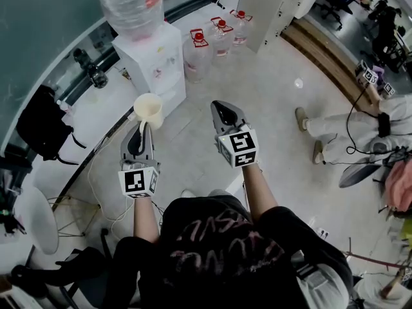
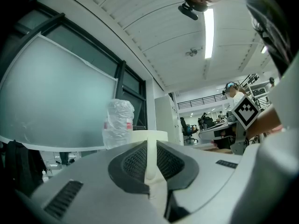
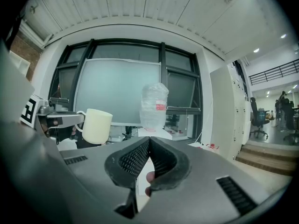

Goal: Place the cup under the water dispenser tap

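Ahead of the left gripper point(image 1: 141, 131), the cup point(image 1: 149, 110) it carries stands close before the front of the water dispenser point(image 1: 154, 66), with only a narrow gap between them. To this gripper's left, a white ledge point(image 1: 100, 103) and a black bag point(image 1: 42, 129) close off the side. Ahead of the right gripper point(image 1: 222, 108), bare floor point(image 1: 257, 82) runs to three red-capped bottles point(image 1: 197, 55) beside the dispenser. To its right the floor is open as far as a person point(image 1: 347, 131).

Cream, white, grey and red
Cream cup point(image 1: 148, 110); white water dispenser point(image 1: 158, 66) at eleven o'clock, its clear bottle point(image 1: 129, 5) red-labelled; red-capped jugs point(image 1: 196, 55) at twelve; grey left gripper point(image 1: 142, 129) and right gripper point(image 1: 220, 106), black-and-white marker cubes.
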